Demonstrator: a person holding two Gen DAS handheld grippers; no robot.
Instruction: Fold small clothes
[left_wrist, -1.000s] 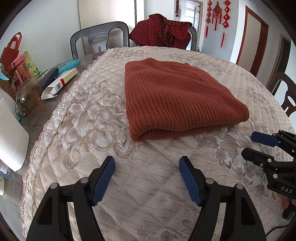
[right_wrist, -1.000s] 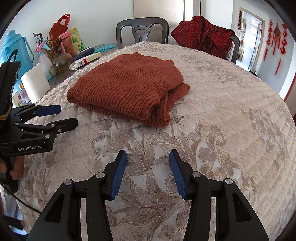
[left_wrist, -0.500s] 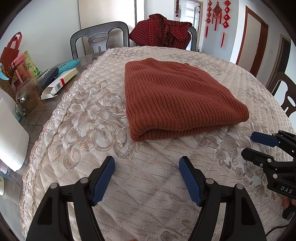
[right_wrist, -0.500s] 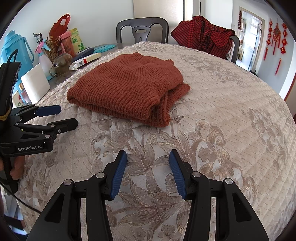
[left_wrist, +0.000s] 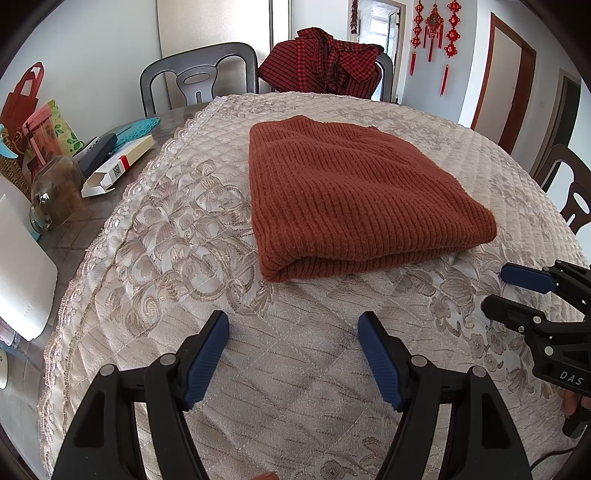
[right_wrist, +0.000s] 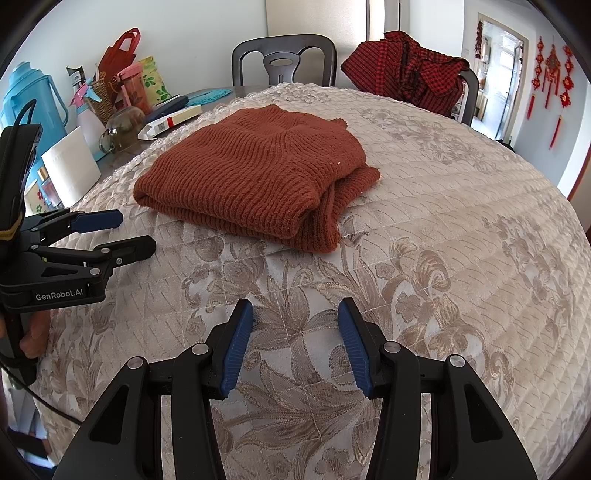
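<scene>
Nothing moved: sweater (left_wrist: 354, 192) sits folded dead ahead of my left gripper (left_wrist: 293, 354), right gripper (right_wrist: 295, 334) off its corner, both wide, empty

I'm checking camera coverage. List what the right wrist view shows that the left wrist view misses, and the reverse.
Only the right wrist view shows the blue thermos, the white spray bottle and the sweater's loose layered edges. Only the left wrist view shows the dark chair at right and the brown door frame. Both show the folded rust sweater, the quilted cover, the plaid garment on a chair, and both grippers open, holding nothing.
</scene>
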